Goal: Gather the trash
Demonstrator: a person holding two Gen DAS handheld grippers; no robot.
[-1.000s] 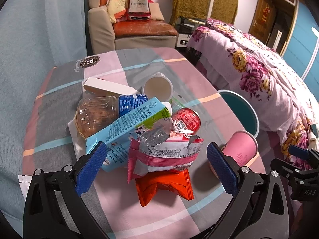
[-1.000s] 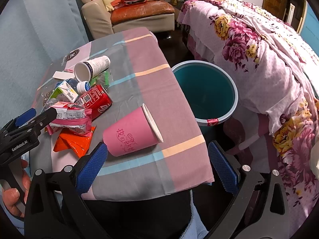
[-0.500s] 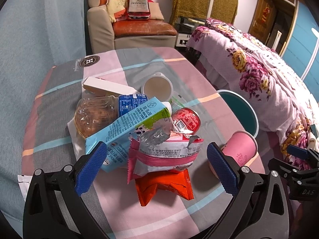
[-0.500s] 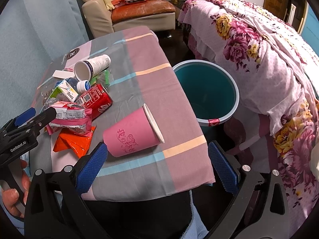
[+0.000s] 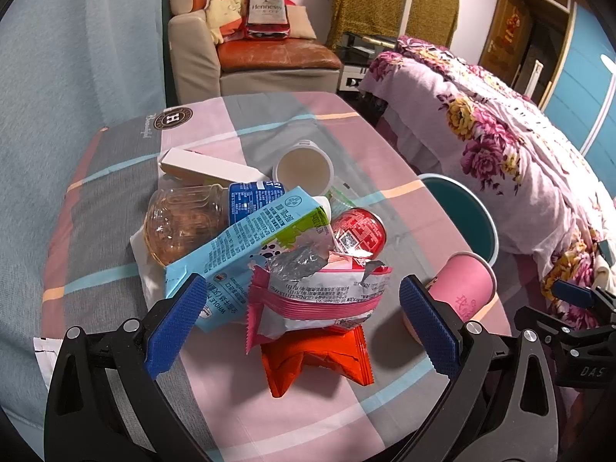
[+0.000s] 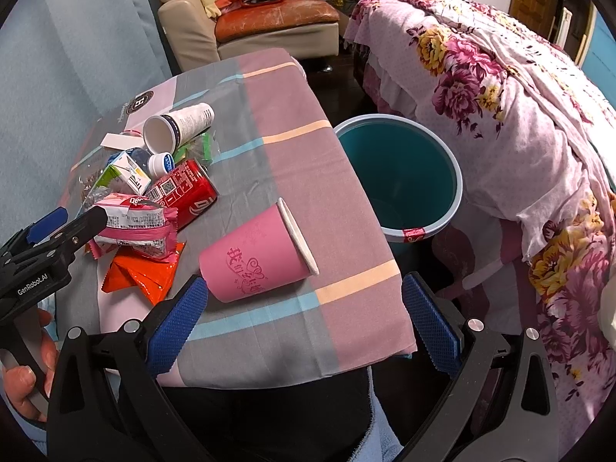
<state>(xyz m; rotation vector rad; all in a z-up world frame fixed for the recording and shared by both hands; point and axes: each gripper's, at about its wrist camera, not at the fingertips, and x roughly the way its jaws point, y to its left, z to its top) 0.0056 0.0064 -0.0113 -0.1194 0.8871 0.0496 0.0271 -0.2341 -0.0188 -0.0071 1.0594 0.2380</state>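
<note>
A heap of trash lies on the table: a pink snack wrapper [image 5: 319, 300], an orange wrapper [image 5: 315, 358], a blue milk carton [image 5: 246, 238], a red can [image 5: 358, 227], a clear plastic bottle [image 5: 181, 223] and a white cup [image 5: 304, 165]. A pink paper cup [image 6: 258, 261] lies on its side near the table's front edge. A teal bin [image 6: 400, 177] stands beside the table. My left gripper [image 5: 300, 319] is open, just in front of the pink wrapper. My right gripper [image 6: 304, 319] is open, just in front of the pink cup.
A checked cloth covers the table [image 6: 300, 161]. A bed with a flowered cover [image 6: 500, 96] stands right of the bin. A sofa [image 5: 265, 57] stands behind the table and a blue curtain [image 5: 77, 57] hangs at the left. The left gripper also shows in the right wrist view [image 6: 46, 246].
My right gripper has come slightly closer to the pink cup. The left gripper has hardly moved.
</note>
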